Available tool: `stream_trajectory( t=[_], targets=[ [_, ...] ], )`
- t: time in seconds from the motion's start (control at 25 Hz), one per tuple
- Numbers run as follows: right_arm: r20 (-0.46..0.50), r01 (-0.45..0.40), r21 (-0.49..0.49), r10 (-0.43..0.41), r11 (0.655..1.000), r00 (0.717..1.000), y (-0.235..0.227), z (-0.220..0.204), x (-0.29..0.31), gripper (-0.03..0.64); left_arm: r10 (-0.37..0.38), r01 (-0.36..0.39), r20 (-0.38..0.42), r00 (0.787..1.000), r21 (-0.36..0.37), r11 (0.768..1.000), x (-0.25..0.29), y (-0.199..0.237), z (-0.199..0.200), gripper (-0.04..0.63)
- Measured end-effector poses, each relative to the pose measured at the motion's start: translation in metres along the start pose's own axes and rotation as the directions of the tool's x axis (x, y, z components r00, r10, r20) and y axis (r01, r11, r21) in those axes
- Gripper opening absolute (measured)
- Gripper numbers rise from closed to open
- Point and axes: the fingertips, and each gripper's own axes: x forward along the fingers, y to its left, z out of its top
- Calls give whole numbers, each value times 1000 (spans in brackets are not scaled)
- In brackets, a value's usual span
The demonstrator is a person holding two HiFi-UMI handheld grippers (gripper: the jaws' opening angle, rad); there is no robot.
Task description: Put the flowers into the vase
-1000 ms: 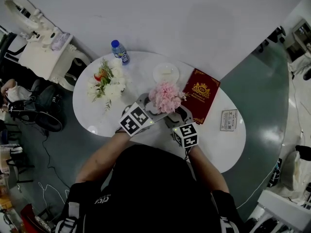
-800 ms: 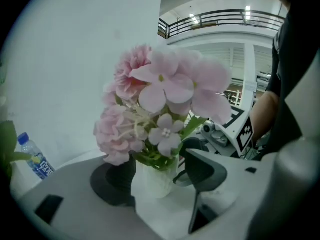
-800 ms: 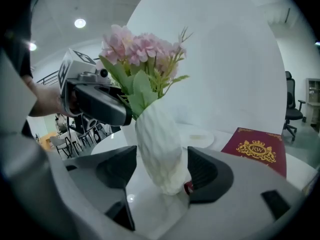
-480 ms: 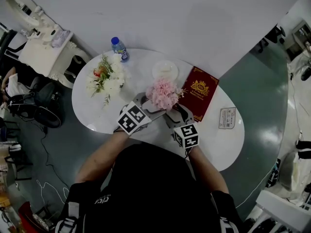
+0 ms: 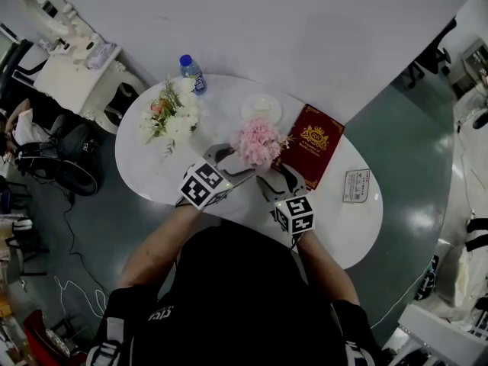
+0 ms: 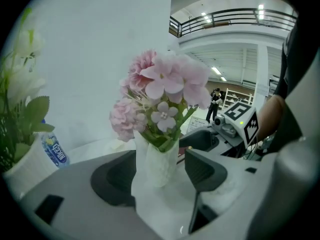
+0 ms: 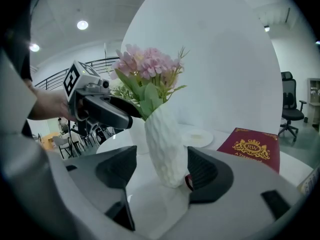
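Pink flowers (image 5: 258,140) stand upright in a white ribbed vase (image 6: 157,163) on the white oval table (image 5: 152,174). Both grippers flank the vase from the near side. My left gripper (image 6: 160,176) is open; the vase stands between its fingertips, with a small gap to the right pad (image 6: 202,170). My right gripper (image 7: 161,171) is open too, and the vase (image 7: 167,149) sits close to its right pad (image 7: 202,171), with clear space on the left. In the head view the flowers hide the vase, and the left gripper (image 5: 229,161) and right gripper (image 5: 271,178) point at it.
A second bunch of white flowers (image 5: 171,114) stands at the table's far left, beside a blue-capped water bottle (image 5: 191,71). A small white plate (image 5: 261,107) lies behind the pink flowers. A red booklet (image 5: 313,147) and a card (image 5: 357,187) lie to the right.
My left gripper has rolled a little and its marker cube has shifted slightly left. The vase, the flowers and my right gripper have stayed put.
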Motion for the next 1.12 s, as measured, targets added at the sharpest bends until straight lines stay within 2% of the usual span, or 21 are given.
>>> stream_trajectory(
  t=[0.16, 0.4, 0.64, 0.84, 0.92, 1.0, 1.12],
  targets=[
    [5, -9, -6, 9, 1000, 1000, 3, 0, -5, 330, -5, 7, 24, 1000, -51, 999, -6, -2, -2, 293],
    [31, -25, -9, 25, 1000, 999, 9, 6, -14, 330, 20, -18, 36, 999, -63, 998, -16, -4, -2, 293],
    [62, -34, -20, 36, 999, 997, 18, 19, -27, 314, 14, -11, 51, 999, -48, 999, -25, -13, 1, 291],
    [104, 13, 8, -14, 1000, 994, 22, 27, -41, 290, -11, 13, 77, 997, -24, 1000, -43, -18, 0, 265],
    [117, 45, 22, -48, 999, 992, 26, 30, -48, 285, -29, 29, 84, 996, -2, 1000, -53, -19, -2, 264],
    [130, 80, 36, -84, 996, 988, 34, 32, -54, 268, -33, 27, 86, 996, 70, 997, -63, -22, -8, 256],
    [138, 133, 51, -139, 990, 981, 56, 34, -61, 202, -42, 15, 130, 991, 201, 979, -88, -28, -13, 133]
  ],
)
